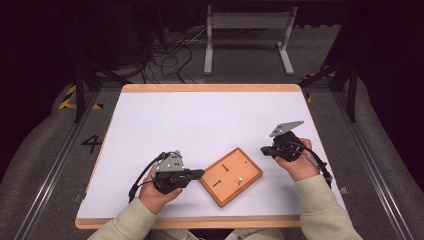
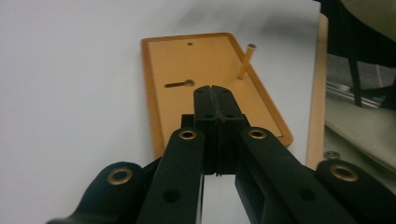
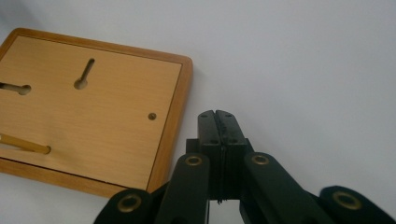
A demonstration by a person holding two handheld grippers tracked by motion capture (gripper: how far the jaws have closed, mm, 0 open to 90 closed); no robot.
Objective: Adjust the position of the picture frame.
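Grippers [image 1: 199,174] [image 1: 264,149] closed, empty; wooden board [image 1: 231,176] between.

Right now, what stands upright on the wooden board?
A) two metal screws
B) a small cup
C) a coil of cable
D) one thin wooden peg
D: the left gripper view shows a single thin wooden peg rising from the wooden board, near its edge, beyond the shut jaws of the left gripper.
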